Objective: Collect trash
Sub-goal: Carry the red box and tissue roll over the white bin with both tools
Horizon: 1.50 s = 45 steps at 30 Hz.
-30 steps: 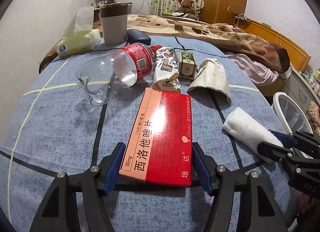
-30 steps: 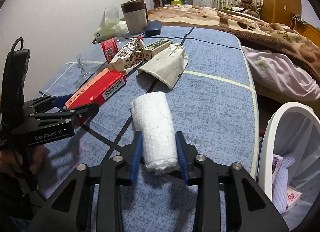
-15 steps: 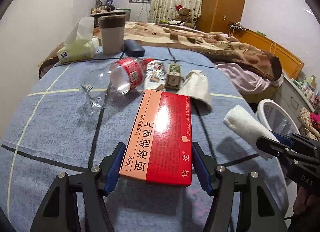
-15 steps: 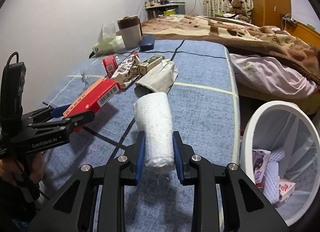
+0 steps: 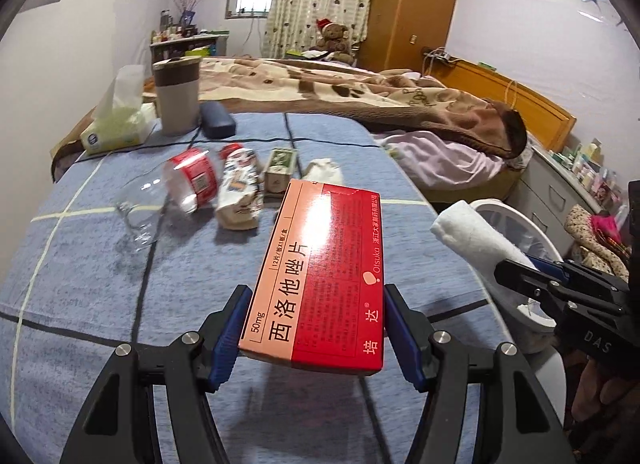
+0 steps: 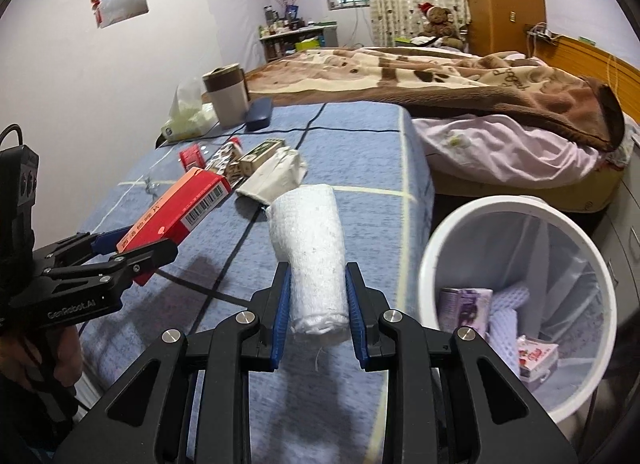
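The bin (image 6: 516,204) is white and round, with a clear bag inside. It stands on the floor just beside the tabletop (image 6: 360,152), which has a blue cloth with lines on it. Some boxes already lie at the bottom of the bin.

The red box (image 5: 320,276) is long and flat, with a pink stripe and big dark letters on top. The left tool (image 5: 316,336) is closed on its near end, one blue pad on each side, and holds it up above the tabletop.

The white roll (image 6: 316,256) is soft and bumpy, like a rolled towel. The right tool (image 6: 318,320) squeezes its near end and holds it up above the edge of the tabletop, near the bin.

More trash lies farther back on the tabletop: a clear bottle (image 5: 176,192) with a red label, a small pouch (image 5: 238,194), a little green box (image 5: 280,172) and a crumpled white bag (image 5: 324,170).

A second ago the box and the roll were lower, close to the cloth. Now both are lifted higher. The bin shows more in both views now. The other trash has not moved.
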### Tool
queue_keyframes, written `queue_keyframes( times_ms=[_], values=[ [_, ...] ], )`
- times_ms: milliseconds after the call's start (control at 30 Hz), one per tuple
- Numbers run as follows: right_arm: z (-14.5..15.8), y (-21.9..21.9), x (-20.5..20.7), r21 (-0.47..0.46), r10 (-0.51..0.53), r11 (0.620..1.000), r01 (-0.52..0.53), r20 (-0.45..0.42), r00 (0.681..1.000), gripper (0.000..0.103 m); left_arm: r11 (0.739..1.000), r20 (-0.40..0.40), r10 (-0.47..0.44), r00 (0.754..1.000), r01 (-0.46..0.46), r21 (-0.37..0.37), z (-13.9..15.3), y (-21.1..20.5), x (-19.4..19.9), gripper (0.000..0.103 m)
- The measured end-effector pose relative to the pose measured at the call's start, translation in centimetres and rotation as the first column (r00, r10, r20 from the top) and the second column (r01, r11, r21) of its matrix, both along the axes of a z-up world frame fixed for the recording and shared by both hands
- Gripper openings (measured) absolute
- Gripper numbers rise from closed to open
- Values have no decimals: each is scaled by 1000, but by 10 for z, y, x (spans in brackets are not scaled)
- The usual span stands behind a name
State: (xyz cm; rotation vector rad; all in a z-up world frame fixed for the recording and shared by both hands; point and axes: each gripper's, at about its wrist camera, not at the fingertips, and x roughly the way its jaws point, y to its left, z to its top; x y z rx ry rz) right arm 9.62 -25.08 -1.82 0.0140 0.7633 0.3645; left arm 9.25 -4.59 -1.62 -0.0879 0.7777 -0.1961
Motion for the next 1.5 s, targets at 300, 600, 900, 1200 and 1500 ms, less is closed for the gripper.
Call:
queue_keyframes(
  times_ms=[300,600,900,1200,1500],
  values=[
    [3,-23,-2,17,-53,998,53,16,998,27,998,12,-61,998,61,4,9,-29,1,65],
    [4,-43,-5,30,-106,994,106,25,994,27,993,16,-119,993,119,6,14,-58,4,65],
    [4,-66,-8,38,-171,985,170,27,985,27,982,20,-188,982,188,11,16,-89,9,65],
    [0,-95,-11,47,-246,968,245,17,969,27,962,26,-274,961,274,16,17,-131,17,65],
    [-7,-123,-13,52,-325,944,325,-7,946,27,937,13,-350,937,350,8,10,-167,27,65]
  ],
)
